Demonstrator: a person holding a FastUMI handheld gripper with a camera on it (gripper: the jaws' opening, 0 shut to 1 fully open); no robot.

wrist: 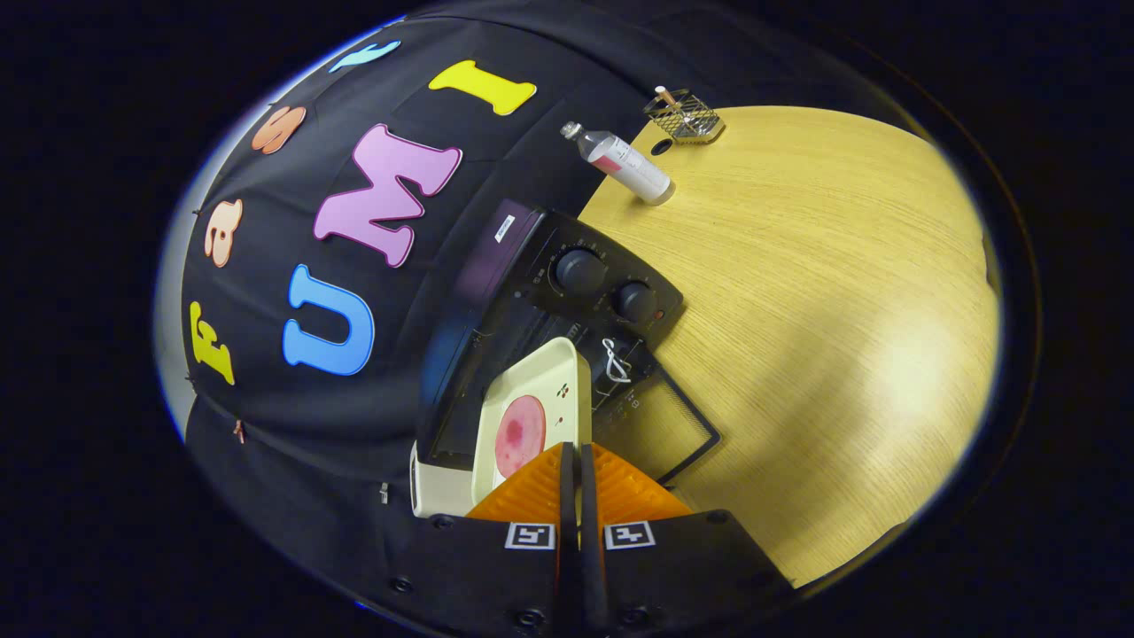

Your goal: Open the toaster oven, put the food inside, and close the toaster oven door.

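- The claw (pixel 580 461) is closed, its fingers pinching the near rim of a cream tray (pixel 540 399) that carries a round pink piece of food (pixel 519 434).
- The tray pokes into the mouth of the black toaster oven (pixel 549 301), whose glass door (pixel 660 425) lies folded down onto the worktop (pixel 842 310).
- Risk — the view is rolled sideways, so the tray may be tilted; the food could slide off, or a corner could catch the oven frame.
- A white cord loop (pixel 614 361) on the door handle sits just beside the tray's path.
- A bottle (pixel 620 162) and a wire basket (pixel 684 115) stand well apart beyond the oven — no obstacle.
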